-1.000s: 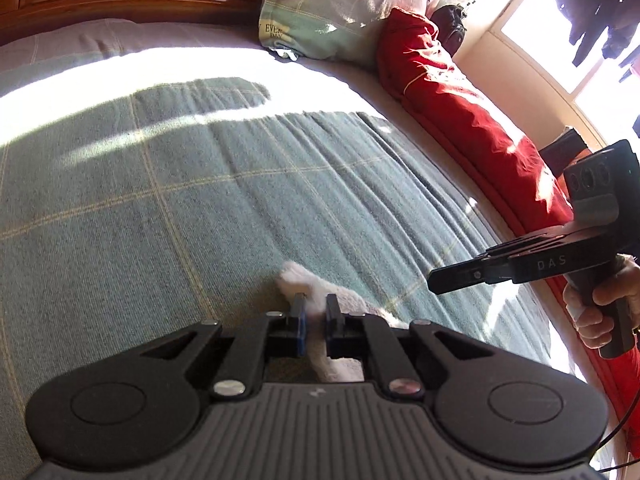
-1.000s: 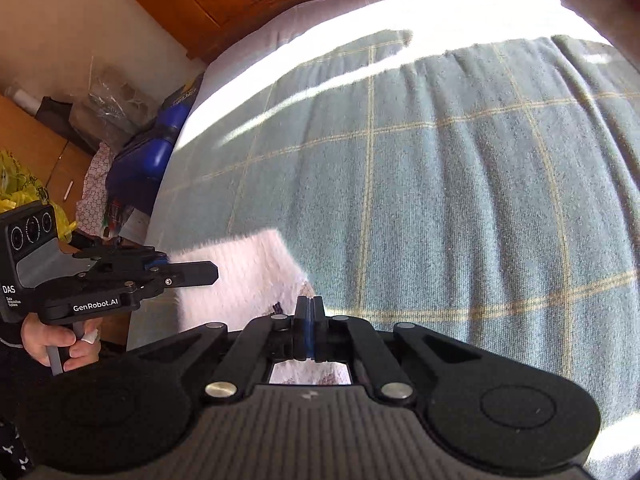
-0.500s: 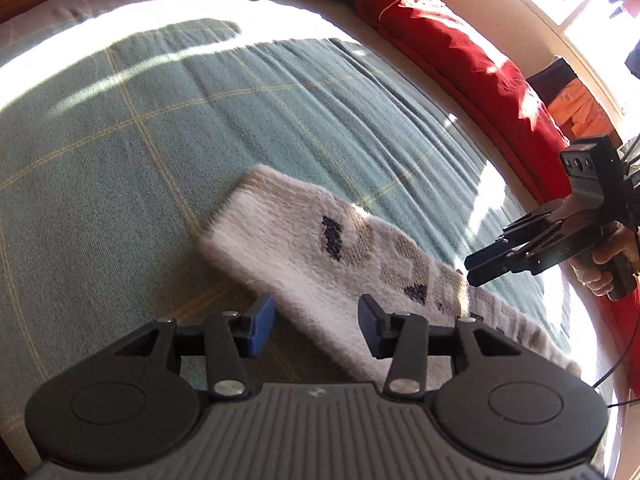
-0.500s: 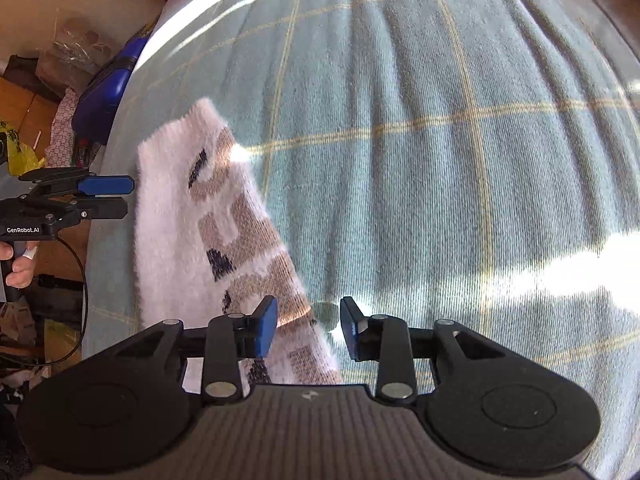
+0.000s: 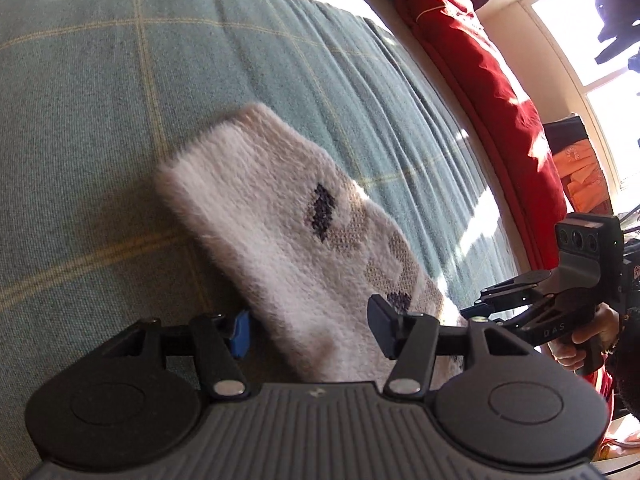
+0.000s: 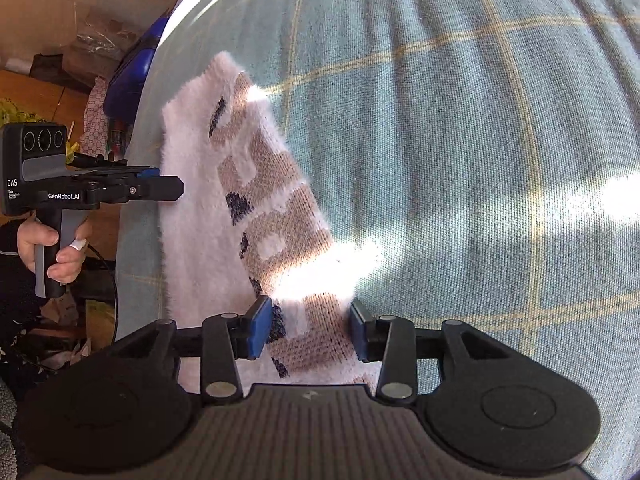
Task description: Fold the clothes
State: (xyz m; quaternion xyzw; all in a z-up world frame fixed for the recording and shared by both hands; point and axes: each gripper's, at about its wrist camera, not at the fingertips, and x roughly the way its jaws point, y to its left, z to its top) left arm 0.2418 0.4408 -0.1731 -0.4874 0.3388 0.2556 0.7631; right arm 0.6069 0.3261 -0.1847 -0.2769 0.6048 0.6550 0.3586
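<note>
A fuzzy white knitted garment (image 5: 260, 220) (image 6: 192, 220) with tan and dark patterning lies as a long flat strip on the teal plaid bedspread (image 5: 80, 120) (image 6: 480, 160). My left gripper (image 5: 310, 330) hovers low over one end of it. Its jaws are opening, the fabric lies between them, and the pads do not press on it. My right gripper (image 6: 310, 330) stands open over the other end, with the patterned edge between its blue pads and unpinched. Each gripper shows in the other's view: the right gripper (image 5: 480, 312) and the left gripper (image 6: 160, 188).
A red quilt (image 5: 480, 60) runs along the far side of the bed below a bright window (image 5: 580, 20). A blue object (image 6: 136, 64) and floor clutter sit past the bed edge. A person's hands (image 6: 44, 240) (image 5: 580, 344) hold the handles.
Both grippers were shut on the garment a second ago and have since let go. They sank toward the bed, and the garment now lies spread out flat.
</note>
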